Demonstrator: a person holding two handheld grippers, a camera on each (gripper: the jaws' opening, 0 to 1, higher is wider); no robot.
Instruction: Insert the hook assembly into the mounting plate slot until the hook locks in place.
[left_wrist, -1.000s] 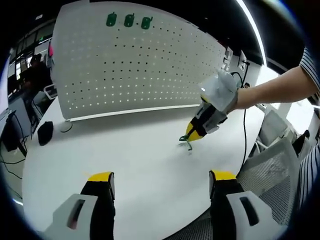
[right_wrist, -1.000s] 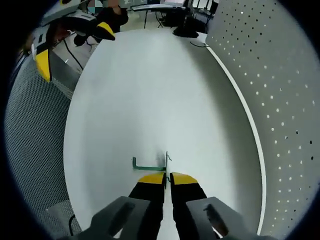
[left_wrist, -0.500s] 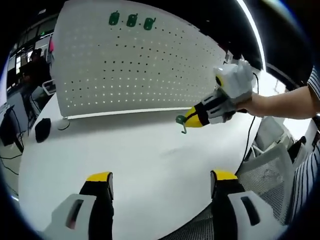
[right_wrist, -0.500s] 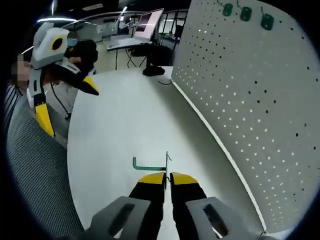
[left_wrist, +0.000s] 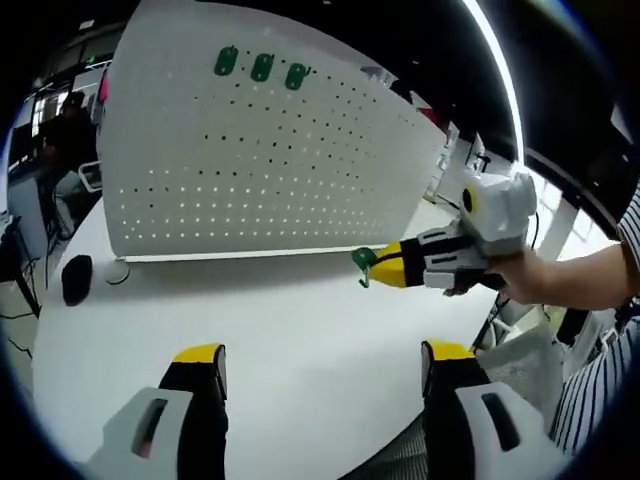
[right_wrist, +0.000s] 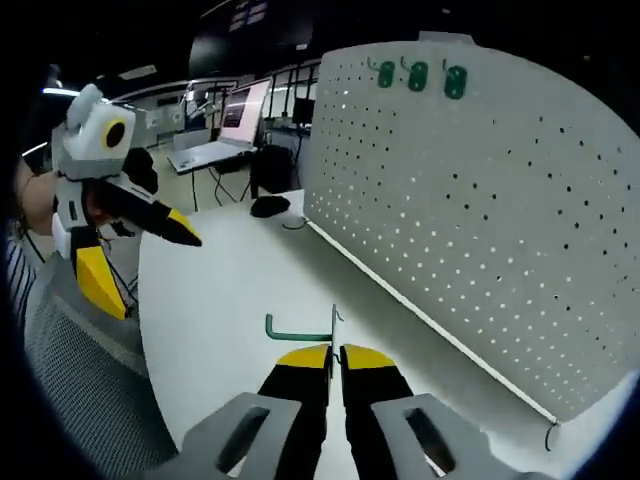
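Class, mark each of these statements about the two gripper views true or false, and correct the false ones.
1. The right gripper is shut on the green hook. True.
2. The left gripper holds a hook. False: its jaws stand apart with nothing between them.
3. Three green hooks already hang near the top of the white pegboard. True.
4. The held hook lies on the white table. False: it is lifted above the table.
5. The pegboard lies flat on the table. False: it stands upright.
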